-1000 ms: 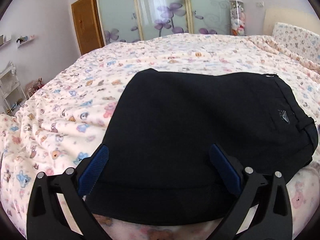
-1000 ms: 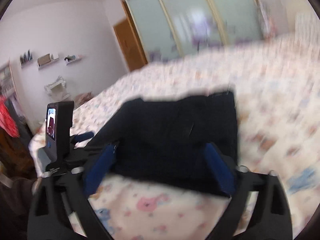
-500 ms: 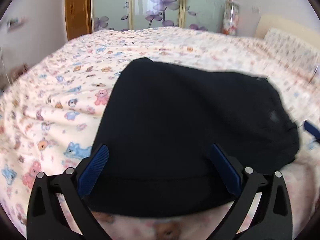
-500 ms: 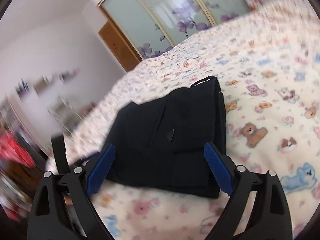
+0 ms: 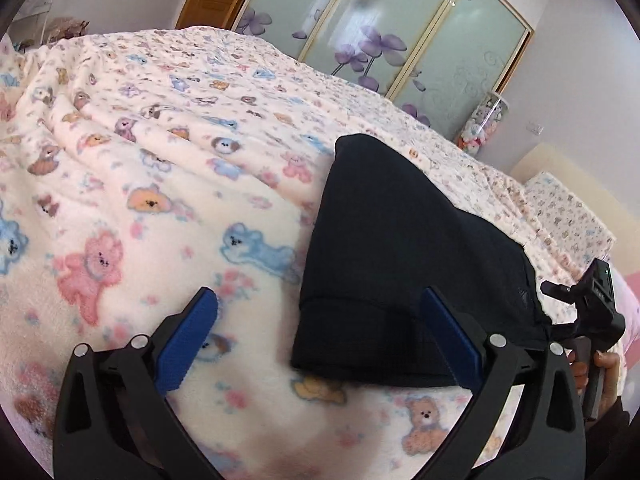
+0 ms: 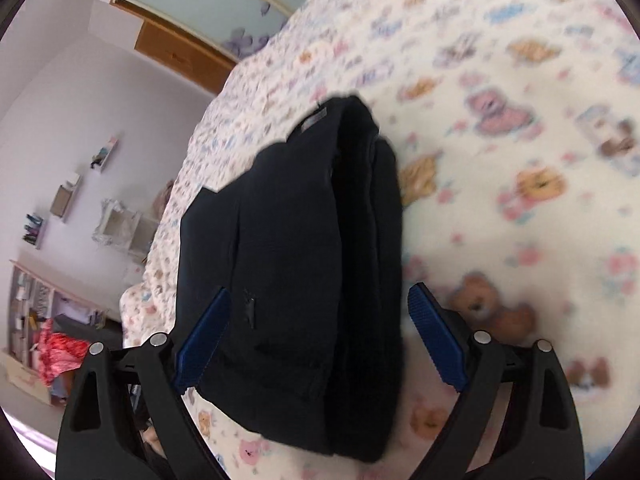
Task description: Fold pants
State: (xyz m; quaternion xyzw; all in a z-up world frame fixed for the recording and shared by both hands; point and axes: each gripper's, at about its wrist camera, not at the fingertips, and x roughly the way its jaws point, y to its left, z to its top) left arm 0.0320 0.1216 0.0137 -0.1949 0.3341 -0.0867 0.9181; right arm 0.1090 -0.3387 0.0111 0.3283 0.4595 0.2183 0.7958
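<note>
The black pants (image 5: 400,256) lie folded into a compact stack on the bear-print blanket (image 5: 160,184). My left gripper (image 5: 320,340) is open and empty, hovering just off the stack's near left corner. My right gripper (image 6: 320,336) is open and empty, above the waistband end of the pants (image 6: 304,264), where the stacked layers show. The right gripper's body and the hand holding it appear in the left wrist view (image 5: 596,320) beyond the stack's right edge.
The blanket (image 6: 520,160) covers the whole bed. Sliding wardrobe doors (image 5: 400,28) and a wooden door stand past the far side. A pillow (image 5: 568,216) lies at the right. Wall shelves (image 6: 64,200) and a red cloth pile (image 6: 60,352) are beside the bed.
My left gripper has swung left, so the pants now sit to its right. My right gripper has tilted and moved closer over the waistband end. Both jaws stay open.
</note>
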